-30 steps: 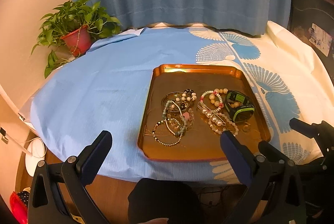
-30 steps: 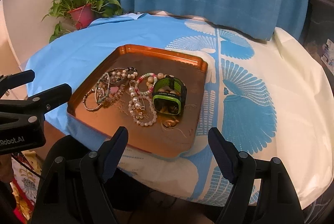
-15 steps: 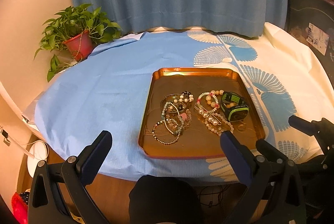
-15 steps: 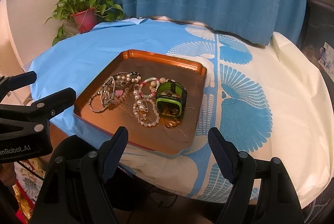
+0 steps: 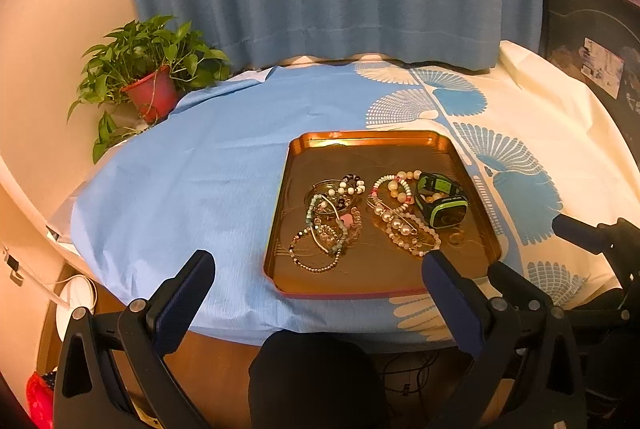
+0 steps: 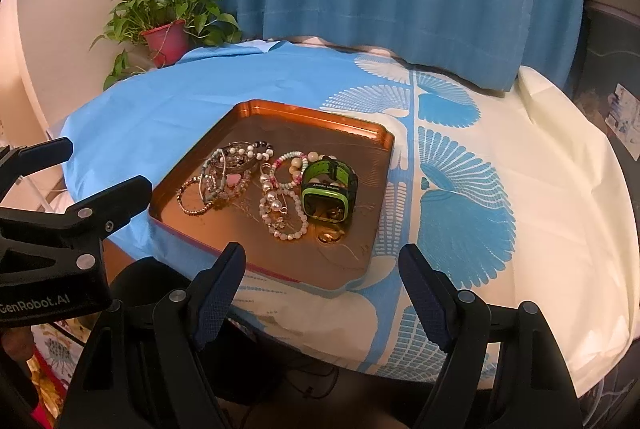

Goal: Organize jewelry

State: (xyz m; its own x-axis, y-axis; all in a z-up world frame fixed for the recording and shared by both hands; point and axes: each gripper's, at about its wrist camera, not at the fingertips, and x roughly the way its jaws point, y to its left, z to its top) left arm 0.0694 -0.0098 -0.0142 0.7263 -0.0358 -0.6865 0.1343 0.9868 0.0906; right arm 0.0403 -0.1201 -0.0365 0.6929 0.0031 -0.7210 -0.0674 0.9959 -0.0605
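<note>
Presently both claws, left claw (image 5: 316, 281) and right claw (image 6: 322, 267), hover spread wide and empty. Ahead of them, in the copper tray (image 5: 372, 139) on the surface, lies the jewelry (image 5: 340, 217): tangled bead bracelets, green watch (image 6: 329, 189) alongside. Sorting stage unclear; any pick wants one strand singled out

Warm dim light, perhaps overhead; fisheye-bent edges.
</note>
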